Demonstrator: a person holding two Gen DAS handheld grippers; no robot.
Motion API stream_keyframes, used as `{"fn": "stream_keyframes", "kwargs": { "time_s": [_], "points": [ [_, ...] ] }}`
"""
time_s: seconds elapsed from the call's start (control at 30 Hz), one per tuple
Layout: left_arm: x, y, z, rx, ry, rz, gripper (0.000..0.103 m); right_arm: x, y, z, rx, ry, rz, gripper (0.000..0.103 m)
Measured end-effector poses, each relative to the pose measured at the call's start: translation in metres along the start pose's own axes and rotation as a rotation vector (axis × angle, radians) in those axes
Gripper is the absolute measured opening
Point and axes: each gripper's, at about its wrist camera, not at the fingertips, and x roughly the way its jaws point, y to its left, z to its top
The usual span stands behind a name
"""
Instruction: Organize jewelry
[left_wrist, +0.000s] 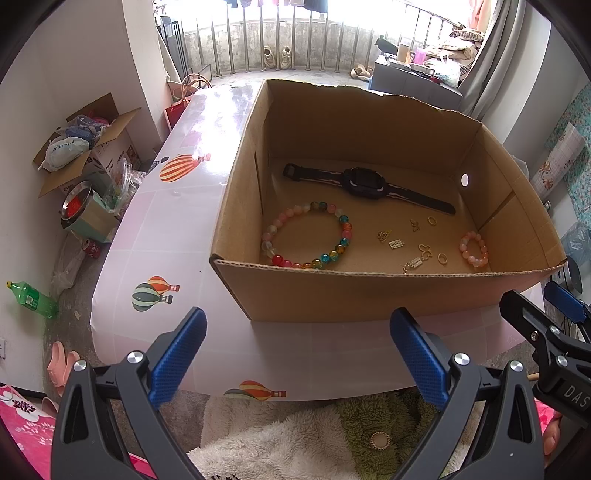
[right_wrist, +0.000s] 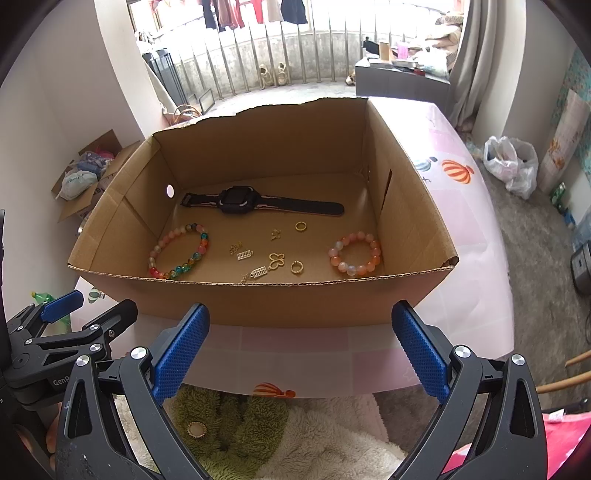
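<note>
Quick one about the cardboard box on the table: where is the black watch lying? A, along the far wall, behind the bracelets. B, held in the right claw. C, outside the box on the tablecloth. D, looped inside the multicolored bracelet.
A: the black watch lies flat along the far wall of the cardboard box, behind the multicolored bracelet and the small orange bracelet; the right claw is open and empty.

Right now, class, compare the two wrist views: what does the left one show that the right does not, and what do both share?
Only the left wrist view shows a red can and pink slippers on the floor. Only the right wrist view shows a white plastic bag on the carpet. Both show the cardboard box holding the black watch, two bead bracelets and small gold pieces, with the left tool and right tool open.
</note>
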Motion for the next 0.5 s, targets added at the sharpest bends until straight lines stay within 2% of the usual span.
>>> {"fn": "stream_keyframes", "kwargs": {
  "time_s": [0.5],
  "points": [
    [0.0000, 0.0011, -0.0023, -0.001, 0.002, -0.001, 0.098, -0.0002, -0.0017, -0.0003, 0.001, 0.002, 0.002, 0.095]
  ]
}}
